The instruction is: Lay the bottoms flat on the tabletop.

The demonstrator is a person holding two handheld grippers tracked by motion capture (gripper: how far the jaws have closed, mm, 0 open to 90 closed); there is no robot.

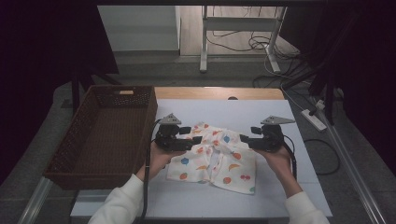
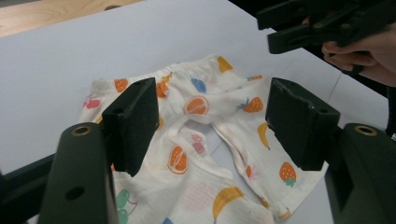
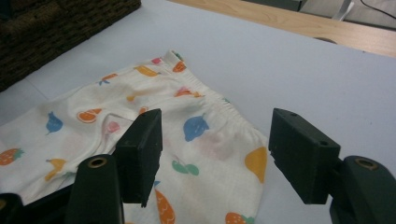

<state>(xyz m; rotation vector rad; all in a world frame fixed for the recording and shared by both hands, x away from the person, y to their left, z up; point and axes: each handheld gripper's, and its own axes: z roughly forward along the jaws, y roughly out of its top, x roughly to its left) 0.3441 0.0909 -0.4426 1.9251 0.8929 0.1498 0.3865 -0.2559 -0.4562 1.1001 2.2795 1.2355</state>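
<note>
A small pair of cream trousers with a fruit print [image 1: 212, 161] lies crumpled on the white table cover [image 1: 261, 109]. My left gripper [image 1: 191, 134] hovers over the garment's left upper part, jaws open, nothing between the pads. In the left gripper view the trousers [image 2: 205, 121] lie below the open left gripper [image 2: 215, 105], and the right gripper [image 2: 271, 30] shows at the top right in a hand. My right gripper [image 1: 249, 135] stands at the garment's right upper edge, open. In the right gripper view the elastic waistband of the trousers [image 3: 187, 116] lies under the open right gripper [image 3: 219, 135].
A dark brown wicker basket [image 1: 149, 116] stands along the table's left side, also seen as the basket [image 3: 60, 23] at the top left of the right gripper view. A wooden table edge [image 1: 219, 92] runs behind the white cover. Cables and a power strip [image 1: 314, 119] lie on the floor at right.
</note>
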